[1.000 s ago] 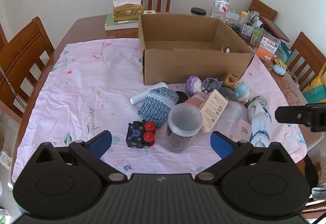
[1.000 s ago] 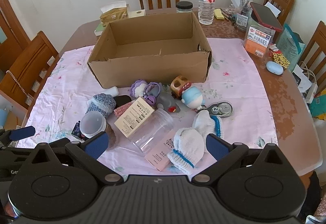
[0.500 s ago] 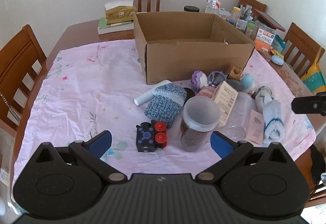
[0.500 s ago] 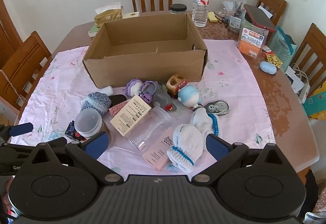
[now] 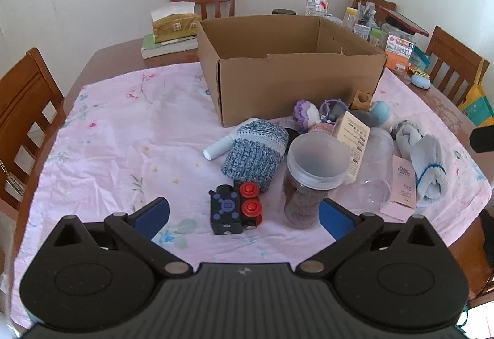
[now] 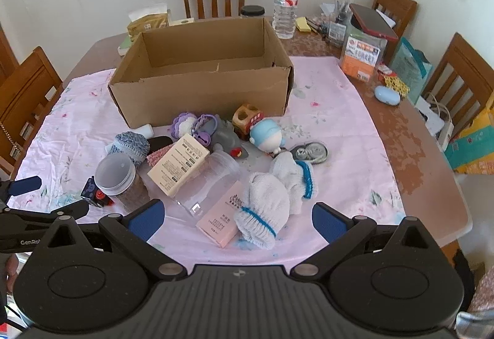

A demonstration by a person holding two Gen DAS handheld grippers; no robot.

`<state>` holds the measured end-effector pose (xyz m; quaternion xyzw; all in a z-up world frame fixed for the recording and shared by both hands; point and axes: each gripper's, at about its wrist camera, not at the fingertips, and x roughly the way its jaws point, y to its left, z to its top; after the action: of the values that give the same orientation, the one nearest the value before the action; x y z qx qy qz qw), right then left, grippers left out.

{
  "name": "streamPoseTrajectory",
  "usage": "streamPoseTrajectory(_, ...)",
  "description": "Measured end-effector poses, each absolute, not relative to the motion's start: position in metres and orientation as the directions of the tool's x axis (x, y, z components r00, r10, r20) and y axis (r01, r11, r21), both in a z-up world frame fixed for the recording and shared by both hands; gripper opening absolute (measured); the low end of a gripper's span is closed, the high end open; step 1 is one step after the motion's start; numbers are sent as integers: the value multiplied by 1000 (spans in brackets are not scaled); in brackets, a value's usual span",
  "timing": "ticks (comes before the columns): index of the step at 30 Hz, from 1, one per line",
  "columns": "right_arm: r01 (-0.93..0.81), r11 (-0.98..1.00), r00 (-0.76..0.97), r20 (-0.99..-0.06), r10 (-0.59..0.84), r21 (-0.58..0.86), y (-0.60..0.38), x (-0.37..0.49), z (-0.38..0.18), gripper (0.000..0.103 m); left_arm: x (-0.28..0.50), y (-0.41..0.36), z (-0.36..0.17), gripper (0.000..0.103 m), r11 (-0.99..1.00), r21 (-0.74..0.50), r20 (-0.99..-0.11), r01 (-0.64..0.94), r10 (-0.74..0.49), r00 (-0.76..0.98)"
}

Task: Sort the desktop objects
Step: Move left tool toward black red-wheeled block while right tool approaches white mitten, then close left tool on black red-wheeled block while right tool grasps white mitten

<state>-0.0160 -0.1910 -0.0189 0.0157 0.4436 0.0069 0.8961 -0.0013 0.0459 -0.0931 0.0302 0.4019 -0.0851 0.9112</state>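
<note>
Left wrist view: the left gripper [image 5: 244, 214] hangs wide open and empty over the table's near edge, the toy train [image 5: 236, 208] and lidded jar [image 5: 311, 178] between its fingers. The cardboard box [image 5: 296, 86] looks empty.

Right wrist view: the right gripper [image 6: 236, 220] gapes empty above the white socks [image 6: 262, 212]. Sorting seems barely begun; next, lower and close on one item.
</note>
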Motion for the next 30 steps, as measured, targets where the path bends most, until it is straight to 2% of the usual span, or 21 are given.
streamPoseTrajectory(7, -60, 997, 629, -773, 78, 51, -202, -2, -22, 103, 11, 50, -103, 102, 985, -122, -754, 119, -170, 634)
streamPoseTrajectory(21, -224, 972, 624, -756, 197, 69, -231, 32, -35, 103, 25, 53, -122, 102, 1000, 8, -802, -9, 11, 597)
streamPoseTrajectory(30, -329, 942, 607, -751, 258, 58, -240, 42, -47, 103, 30, 43, -125, 102, 998, 62, -792, -10, 55, 609)
